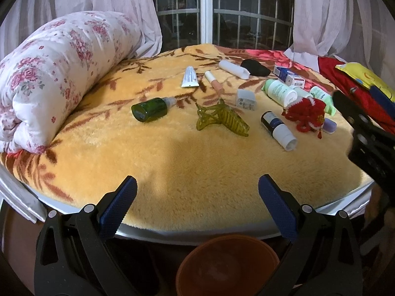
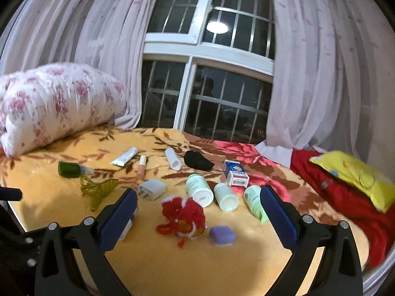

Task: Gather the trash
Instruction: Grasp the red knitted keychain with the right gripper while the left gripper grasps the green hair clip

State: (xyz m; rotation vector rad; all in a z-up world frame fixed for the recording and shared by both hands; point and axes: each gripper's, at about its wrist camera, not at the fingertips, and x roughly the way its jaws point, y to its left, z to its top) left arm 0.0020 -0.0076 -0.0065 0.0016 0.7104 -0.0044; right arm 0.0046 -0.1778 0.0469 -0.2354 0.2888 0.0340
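Observation:
Small items lie scattered on the yellow blanket (image 1: 197, 153): a green bottle (image 1: 151, 109), an olive hair claw (image 1: 221, 119), a tube (image 1: 190, 77), a white charger (image 1: 246, 99), a dark bottle with a white cap (image 1: 279, 130) and a red yarn ornament (image 1: 306, 113). My left gripper (image 1: 197, 190) hovers open over the blanket's near edge, holding nothing. My right gripper (image 2: 198, 192) is open above the red ornament (image 2: 184, 215) and a purple block (image 2: 221, 235), with pale green bottles (image 2: 198, 190) just beyond. Its left finger partly hides the dark bottle.
A brown round bin (image 1: 227, 264) stands below the bed's edge, under my left gripper. A rolled floral quilt (image 1: 61, 74) fills the left side. A yellow pillow (image 2: 355, 175) on red cloth sits at the right. A barred window and curtains stand behind.

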